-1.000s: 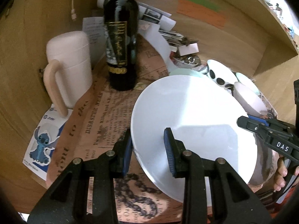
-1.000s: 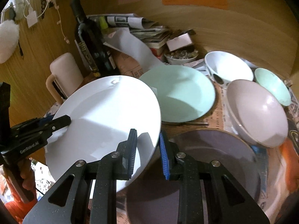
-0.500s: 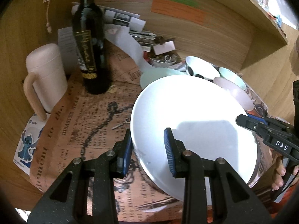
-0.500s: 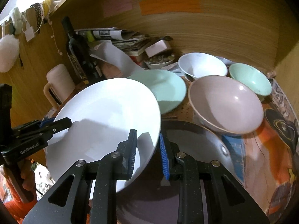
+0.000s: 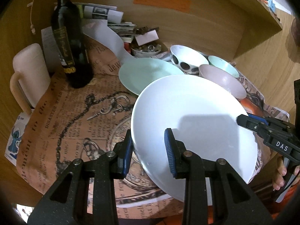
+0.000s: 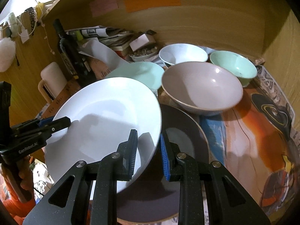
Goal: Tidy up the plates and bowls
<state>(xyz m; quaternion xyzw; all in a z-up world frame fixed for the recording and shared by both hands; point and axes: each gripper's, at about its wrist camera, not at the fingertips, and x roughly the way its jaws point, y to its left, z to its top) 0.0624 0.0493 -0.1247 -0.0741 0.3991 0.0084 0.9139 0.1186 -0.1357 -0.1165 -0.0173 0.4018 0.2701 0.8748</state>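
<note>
Both grippers — left gripper (image 5: 148, 148) and right gripper (image 6: 148, 153) — clamp opposite rims of the white plate (image 5: 193, 120), tilted above a dark plate (image 6: 180, 150).

Right gripper (image 5: 277, 142) reads "DAS"; left gripper (image 6: 30, 140) "GenRobot.AI".

3 plates (image 6: 105, 112), 3 bowls (image 6: 202, 86), 1 bottle (image 5: 69, 43).

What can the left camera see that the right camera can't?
Only the left wrist view shows the Stitch sticker and the black spots on the white bowl. Only the right wrist view shows the dark plate lying under the white plate. Both show that plate pinched by the left gripper and right gripper.
</note>
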